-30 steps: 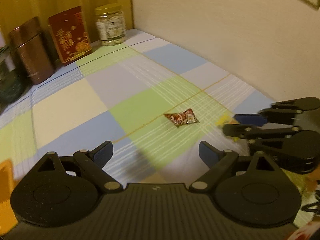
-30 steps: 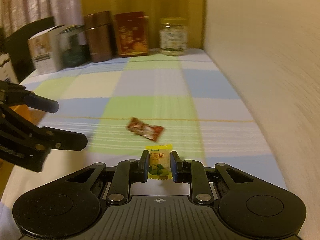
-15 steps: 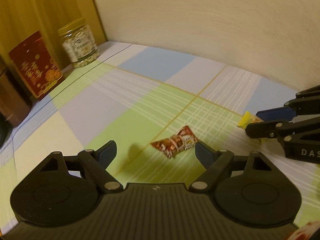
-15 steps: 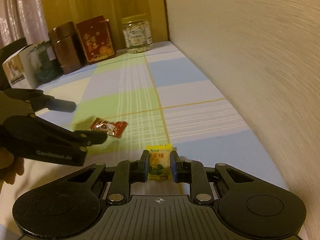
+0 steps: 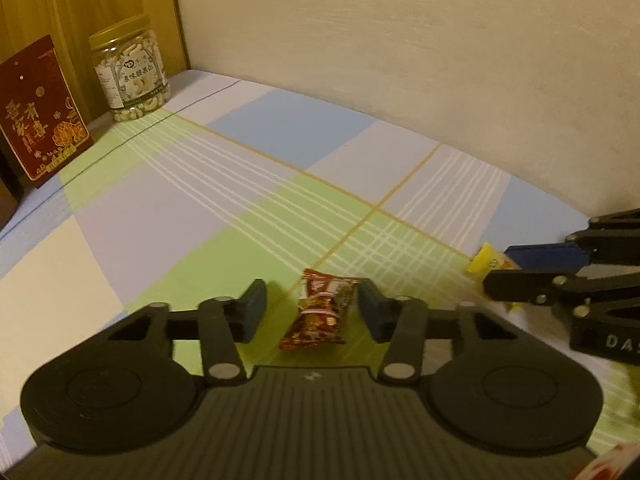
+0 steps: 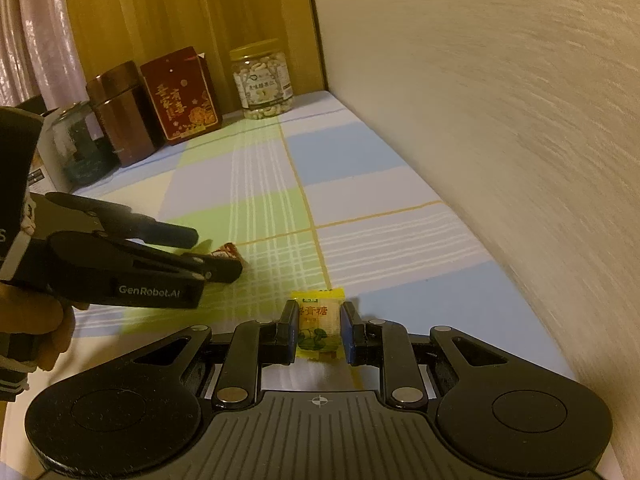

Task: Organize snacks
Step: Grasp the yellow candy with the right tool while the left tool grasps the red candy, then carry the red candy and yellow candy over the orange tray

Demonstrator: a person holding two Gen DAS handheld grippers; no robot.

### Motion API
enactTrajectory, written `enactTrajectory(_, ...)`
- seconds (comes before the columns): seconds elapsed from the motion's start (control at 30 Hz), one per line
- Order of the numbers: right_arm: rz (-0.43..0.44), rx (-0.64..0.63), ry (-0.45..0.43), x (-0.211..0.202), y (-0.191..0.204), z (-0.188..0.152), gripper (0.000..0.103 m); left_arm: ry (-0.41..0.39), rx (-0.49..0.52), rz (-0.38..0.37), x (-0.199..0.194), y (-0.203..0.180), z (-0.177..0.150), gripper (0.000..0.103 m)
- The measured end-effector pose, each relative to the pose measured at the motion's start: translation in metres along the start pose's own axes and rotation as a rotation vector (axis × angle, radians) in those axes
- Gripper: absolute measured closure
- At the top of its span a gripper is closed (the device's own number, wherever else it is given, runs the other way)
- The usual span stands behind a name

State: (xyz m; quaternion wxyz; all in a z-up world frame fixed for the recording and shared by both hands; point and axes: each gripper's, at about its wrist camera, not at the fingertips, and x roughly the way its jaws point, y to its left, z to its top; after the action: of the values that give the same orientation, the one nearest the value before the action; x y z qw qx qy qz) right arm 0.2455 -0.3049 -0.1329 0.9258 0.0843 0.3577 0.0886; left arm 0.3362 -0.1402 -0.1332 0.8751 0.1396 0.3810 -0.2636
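Lying on a green square of the checked cloth [image 5: 208,208], a red candy [image 5: 320,310] is bracketed by the fingers of the left gripper [image 5: 312,312]. Its jaws have just been closing; the right pad is touching or nearly touching the wrapper, while a gap is seen between the left pad and the candy, so no grip is shown. In the right wrist view only one end of the red candy [image 6: 227,251] is seen past the left gripper [image 6: 216,252], whose handle is held by a hand [image 6: 36,320] at the left edge.

A yellow candy [image 6: 319,326] is clamped upright in the narrow jaws of the right gripper [image 6: 319,330], both pads pressed on its sides. From the left wrist the same candy [image 5: 490,262] is seen at the right, by the tips of the right gripper [image 5: 508,276].

At the far end of the cloth a nut jar [image 6: 262,78], a red box [image 6: 180,96] and a brown tin [image 6: 120,114] are lined up, well apart from both candies. A pale wall [image 6: 500,120] borders the cloth on the right.
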Motion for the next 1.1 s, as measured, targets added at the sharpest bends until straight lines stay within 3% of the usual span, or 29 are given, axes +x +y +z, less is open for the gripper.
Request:
enactTrajectory(0.1, -0.006, 0.015, 0.005, 0.0, -0.002, -0.002, 0.081, 0.014, -0.041, -0.006, -0.003, -0.002, -0.001, 0.077)
enactTrajectory(0.17, -0.01, 0.027, 0.007, -0.001, -0.003, -0.002, 0.081, 0.018, -0.054, 0.003, -0.007, -0.005, -0.004, 0.08)
enactTrajectory(0.27, -0.01, 0.042, 0.01, -0.004, -0.003, -0.003, 0.081, 0.022, -0.076, 0.01, -0.015, -0.006, -0.012, 0.081)
enactTrajectory(0.67, 0.021, 0.043, 0.02, -0.028, 0.018, -0.001, 0.081, 0.043, -0.32, 0.068, -0.076, -0.004, -0.05, 0.081)
enactTrajectory(1.1, 0.058, 0.037, 0.065, -0.08, 0.059, -0.02, 0.081, 0.035, -0.459, 0.133, -0.16, -0.014, -0.089, 0.081)
